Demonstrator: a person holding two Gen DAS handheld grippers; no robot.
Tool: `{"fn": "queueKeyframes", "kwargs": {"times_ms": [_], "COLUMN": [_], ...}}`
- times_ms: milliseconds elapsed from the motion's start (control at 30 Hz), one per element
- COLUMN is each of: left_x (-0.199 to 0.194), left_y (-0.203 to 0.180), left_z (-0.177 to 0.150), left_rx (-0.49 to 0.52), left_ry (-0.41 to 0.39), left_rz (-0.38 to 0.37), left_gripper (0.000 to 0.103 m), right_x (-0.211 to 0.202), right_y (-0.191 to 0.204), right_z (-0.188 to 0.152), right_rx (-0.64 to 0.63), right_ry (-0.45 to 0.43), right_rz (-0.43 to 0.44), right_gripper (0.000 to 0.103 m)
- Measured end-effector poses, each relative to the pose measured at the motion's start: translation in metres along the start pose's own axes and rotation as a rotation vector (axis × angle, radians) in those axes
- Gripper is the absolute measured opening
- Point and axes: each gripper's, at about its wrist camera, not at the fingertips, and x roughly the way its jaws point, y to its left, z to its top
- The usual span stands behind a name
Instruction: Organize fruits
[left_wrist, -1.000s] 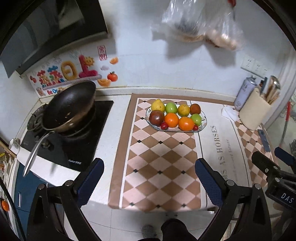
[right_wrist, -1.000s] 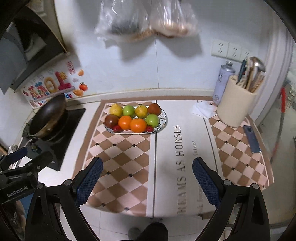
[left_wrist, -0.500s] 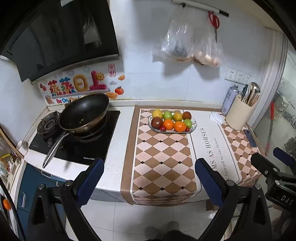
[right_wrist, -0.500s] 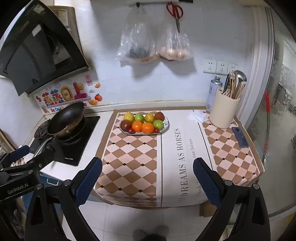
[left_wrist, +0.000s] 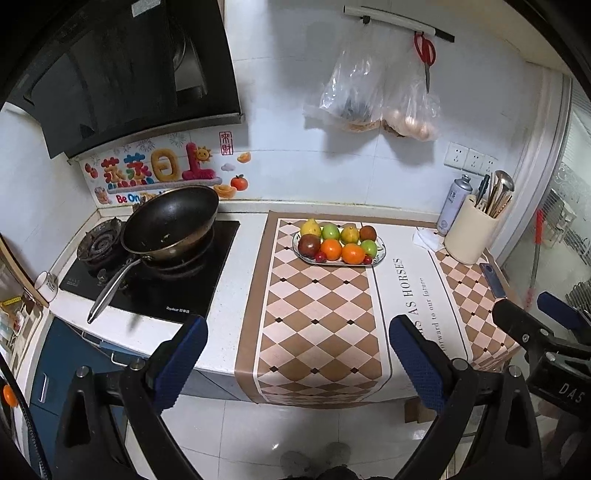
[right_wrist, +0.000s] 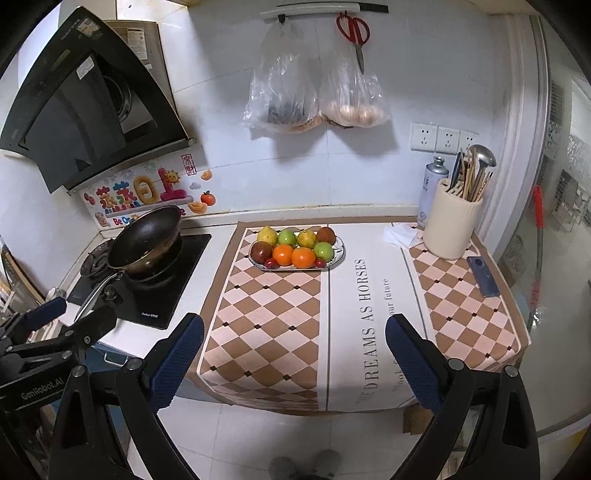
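Fruits (left_wrist: 338, 243) (plated) lie well beyond both tools (left_wrist: 297, 354) (right_wrist: 293, 350), jaws apart.

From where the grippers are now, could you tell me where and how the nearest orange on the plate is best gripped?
Grip the front orange across its round middle, coming down from above. Green fruit and another orange crowd its sides, and the plate rim lies low in front, so only the top is clear. Both grippers are open and far back.

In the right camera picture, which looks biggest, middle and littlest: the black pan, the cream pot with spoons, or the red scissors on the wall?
1. Black pan, the widest.
2. Cream pot.
3. Red scissors, the littlest; they hang farther back, so may look smaller than they are.
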Motion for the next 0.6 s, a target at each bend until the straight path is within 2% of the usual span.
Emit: {"fn": "queueKeyframes", "kwargs": {"times_ms": [267,600], "left_x": [0.039,0.106], "left_y": [-0.008,-0.016], "left_z": [0.023,0.058], "left_rx": [0.005,0.022], "left_ry": [0.045,0.091], "left_rz": [0.019,0.051], "left_gripper": [0.101,0.101], "right_x": [0.050,0.134], "right_y": [-0.015,-0.025], "right_z": [0.029,0.072], "right_rx": [0.019,-0.004], "right_ry": [0.050,0.106], "right_rz": [0.023,-0.041], "right_gripper": [0.101,0.101]}}
